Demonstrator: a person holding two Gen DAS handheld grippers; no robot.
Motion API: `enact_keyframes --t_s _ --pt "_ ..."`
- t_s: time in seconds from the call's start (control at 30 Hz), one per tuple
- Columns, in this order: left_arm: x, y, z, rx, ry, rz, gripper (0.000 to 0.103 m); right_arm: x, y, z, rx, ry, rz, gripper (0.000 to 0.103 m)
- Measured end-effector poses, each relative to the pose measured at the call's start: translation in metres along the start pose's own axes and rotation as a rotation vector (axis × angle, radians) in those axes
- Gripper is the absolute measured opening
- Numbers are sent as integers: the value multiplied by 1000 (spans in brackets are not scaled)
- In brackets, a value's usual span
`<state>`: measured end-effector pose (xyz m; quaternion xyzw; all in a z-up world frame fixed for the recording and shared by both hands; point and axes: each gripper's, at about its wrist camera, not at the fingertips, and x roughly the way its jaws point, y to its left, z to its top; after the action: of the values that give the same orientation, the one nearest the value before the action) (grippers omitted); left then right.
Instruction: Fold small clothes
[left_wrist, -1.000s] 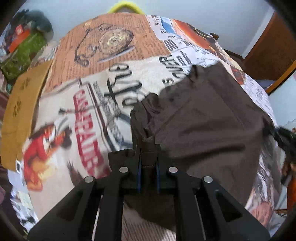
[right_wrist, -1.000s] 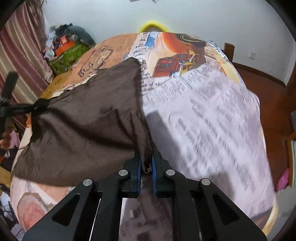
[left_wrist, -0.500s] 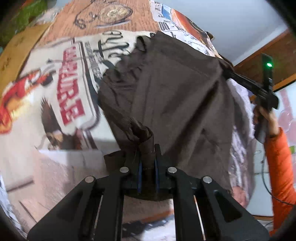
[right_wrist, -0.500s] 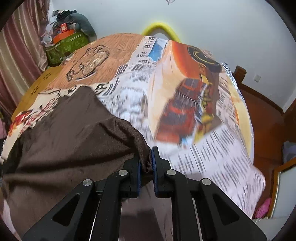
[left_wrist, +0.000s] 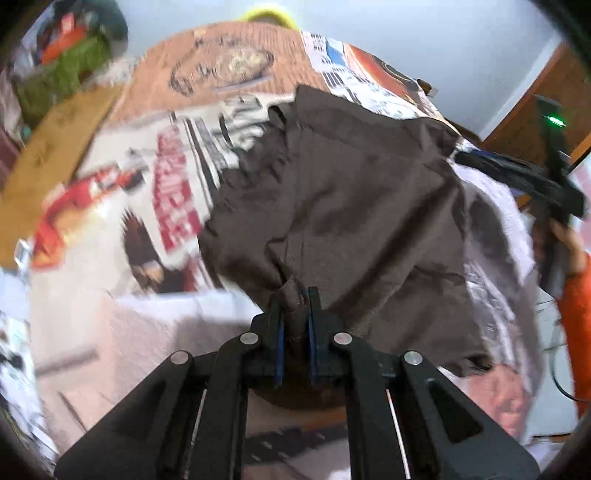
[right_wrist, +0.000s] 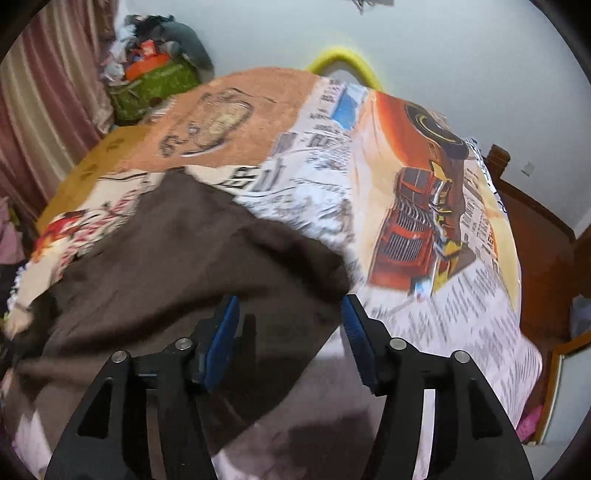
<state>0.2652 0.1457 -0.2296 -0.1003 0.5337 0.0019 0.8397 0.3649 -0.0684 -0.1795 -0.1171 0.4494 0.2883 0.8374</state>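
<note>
matte brown cloth (left_wrist: 351, 206) bunched in left claw (left_wrist: 294, 314), right claw (right_wrist: 290, 325) just opened, prob. clear

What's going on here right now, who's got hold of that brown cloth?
A person is folding a brown cloth on a bed with a printed bedspread, one hand-held gripper in each hand. The left hand-held gripper is shut on a bunched edge of the cloth. The right hand-held gripper has just been opening; its pads stand apart over the cloth's other edge without pressing on it, so that side lies released on the bedspread.
</note>
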Motion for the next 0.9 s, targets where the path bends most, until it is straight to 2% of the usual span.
enact_keyframes --t_s 0.1,0.23,0.4,0.57,0.7,0.8,0.87,0.9 --pt "5 12 10 -17 -7 19 10 -23 15 -21 -1 -10 44 60" --pt "6 31 13 -82 -6 20 28 -46 38 -54 -15 -1 79 60" --pt "-8 42 -3 -90 -35 54 44 -65 64 -90 25 10 184 66" --pt "-22 53 -29 -73 -38 91 45 -56 81 -113 121 53 258 66" --pt "-27 61 -43 -90 -34 85 46 -26 84 -120 219 146 278 69" --pt "-30 65 -52 -89 -38 89 46 -22 95 -120 182 123 257 68" --pt "-31 64 -54 -82 -41 97 46 -18 102 -117 164 115 262 62" --pt "-31 63 -54 -81 -40 99 46 -17 106 -117 151 114 261 54"
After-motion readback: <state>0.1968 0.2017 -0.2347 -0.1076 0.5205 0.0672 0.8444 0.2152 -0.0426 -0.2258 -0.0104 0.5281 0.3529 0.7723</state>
